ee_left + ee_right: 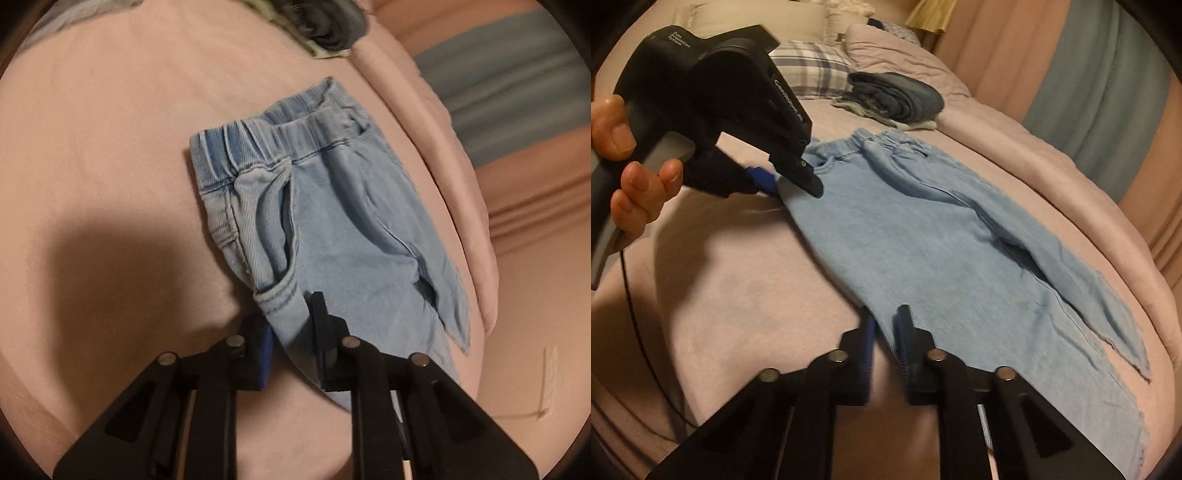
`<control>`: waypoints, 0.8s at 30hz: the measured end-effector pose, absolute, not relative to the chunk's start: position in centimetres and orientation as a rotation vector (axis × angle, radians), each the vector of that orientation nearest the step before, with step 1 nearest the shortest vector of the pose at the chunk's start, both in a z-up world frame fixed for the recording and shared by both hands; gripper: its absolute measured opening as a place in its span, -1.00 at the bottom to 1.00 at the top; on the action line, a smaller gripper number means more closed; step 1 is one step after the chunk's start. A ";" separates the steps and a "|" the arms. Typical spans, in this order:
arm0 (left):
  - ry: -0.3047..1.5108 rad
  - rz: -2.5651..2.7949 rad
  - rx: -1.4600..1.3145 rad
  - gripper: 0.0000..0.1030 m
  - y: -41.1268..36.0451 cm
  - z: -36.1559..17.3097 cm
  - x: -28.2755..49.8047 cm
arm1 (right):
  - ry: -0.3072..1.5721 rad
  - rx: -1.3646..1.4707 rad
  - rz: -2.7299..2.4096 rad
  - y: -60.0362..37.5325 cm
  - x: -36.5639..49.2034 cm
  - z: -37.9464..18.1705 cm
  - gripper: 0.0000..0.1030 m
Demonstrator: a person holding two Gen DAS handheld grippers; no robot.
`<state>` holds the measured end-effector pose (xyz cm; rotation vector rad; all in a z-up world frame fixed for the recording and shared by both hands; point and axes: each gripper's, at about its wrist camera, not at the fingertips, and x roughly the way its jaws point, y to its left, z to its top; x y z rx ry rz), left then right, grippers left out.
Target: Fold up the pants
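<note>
Light blue pants (332, 221) lie flat on the pink bed cover (92, 129), folded lengthwise with one leg over the other. The elastic waistband (258, 144) is at the far end. My left gripper (291, 328) is shut on the near side edge just below the pocket. In the right wrist view the same pants (923, 240) stretch from the waistband (886, 142) toward the frayed leg ends at the lower right. My right gripper (886, 332) is shut on the near edge of the leg. The left gripper (794, 186) pinches the edge near the waist, held by a hand (628, 166).
A stack of folded dark jeans (897, 96) sits beyond the waistband, with a plaid pillow (812, 66) behind it. The bed edge (1108, 229) curves along the right, with pink and blue curtains (1108, 92) past it. A black cable (631, 295) runs down at the left.
</note>
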<state>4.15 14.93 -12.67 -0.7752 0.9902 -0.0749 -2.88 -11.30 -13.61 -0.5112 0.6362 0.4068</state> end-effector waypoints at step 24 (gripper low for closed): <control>0.763 -0.044 -0.141 0.54 11.6 -7.6 5.6 | 0.779 -0.126 0.213 -21.1 1.1 -12.4 0.16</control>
